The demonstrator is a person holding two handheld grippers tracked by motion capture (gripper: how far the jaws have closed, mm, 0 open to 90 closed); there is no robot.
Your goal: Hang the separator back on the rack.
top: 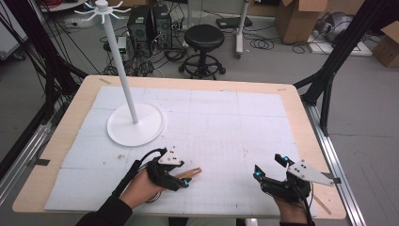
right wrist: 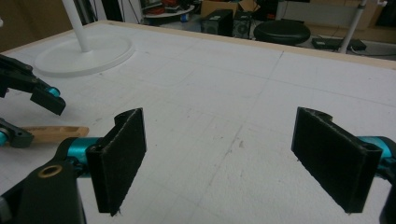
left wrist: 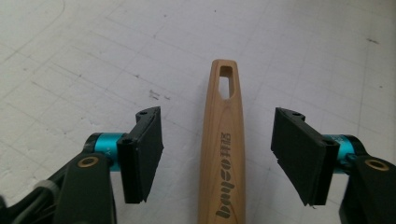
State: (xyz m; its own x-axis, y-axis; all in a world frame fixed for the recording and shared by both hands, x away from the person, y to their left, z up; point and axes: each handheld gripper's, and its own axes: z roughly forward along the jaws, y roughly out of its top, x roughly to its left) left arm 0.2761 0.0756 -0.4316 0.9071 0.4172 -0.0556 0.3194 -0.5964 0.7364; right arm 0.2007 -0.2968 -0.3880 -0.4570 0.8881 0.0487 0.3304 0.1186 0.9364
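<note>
A white gridded mat (top: 226, 136) covers the wooden table, with floor clutter and a black stool (top: 203, 37) beyond its far edge. Nearest the person, the left gripper (left wrist: 217, 149) straddles a wooden handle (left wrist: 223, 154) lying flat on the mat; its jaws stand apart on either side of the wood, not yet pressing. The right gripper (right wrist: 233, 158) rests over bare mat, jaws wide and empty. Farther off stands a white hanging stand (top: 135, 123) with hooks on top. This looks like the pickup step: next the pads should close squarely on the handle before lifting, probably toward the stand.
</note>
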